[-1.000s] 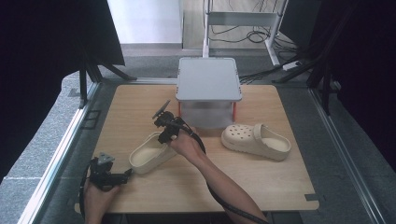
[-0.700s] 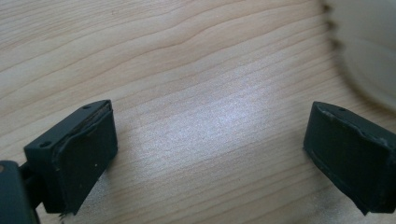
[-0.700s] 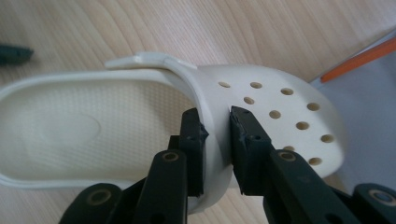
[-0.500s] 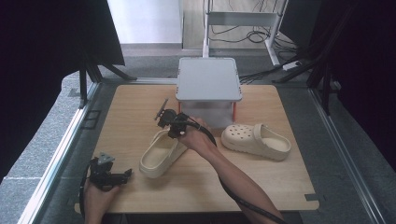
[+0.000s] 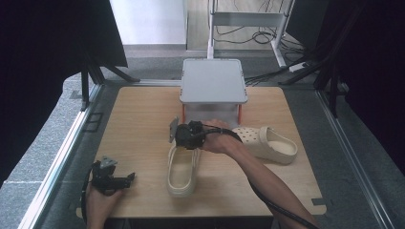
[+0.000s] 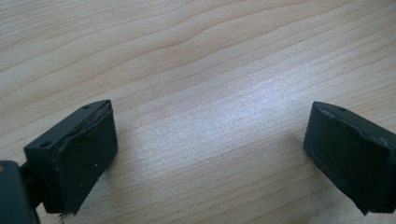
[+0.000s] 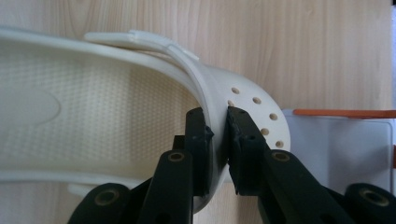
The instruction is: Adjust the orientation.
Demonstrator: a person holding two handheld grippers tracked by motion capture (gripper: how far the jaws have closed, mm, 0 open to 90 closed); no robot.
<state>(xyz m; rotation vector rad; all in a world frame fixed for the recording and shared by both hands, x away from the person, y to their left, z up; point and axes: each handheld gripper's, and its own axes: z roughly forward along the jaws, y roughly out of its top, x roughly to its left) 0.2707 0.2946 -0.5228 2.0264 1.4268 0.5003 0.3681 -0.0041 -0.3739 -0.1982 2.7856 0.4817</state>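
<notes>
Your right gripper (image 7: 215, 126) is black, and the clog (image 7: 140, 121) in front of it is cream-white, with a dimpled grid pattern on its footbed and round holes across the toe. The second clog (image 5: 267, 143) is the same cream. The table (image 5: 143, 119) is pale wood with wavy grain. The box (image 5: 213, 88) is grey with orange trim. Your left gripper (image 6: 210, 154) is black too.

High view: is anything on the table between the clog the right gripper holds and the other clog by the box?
Nothing visible does. The right gripper is shut on the toe of the held clog, and only bare table separates it from the other clog. The grey box stands just behind both.
</notes>
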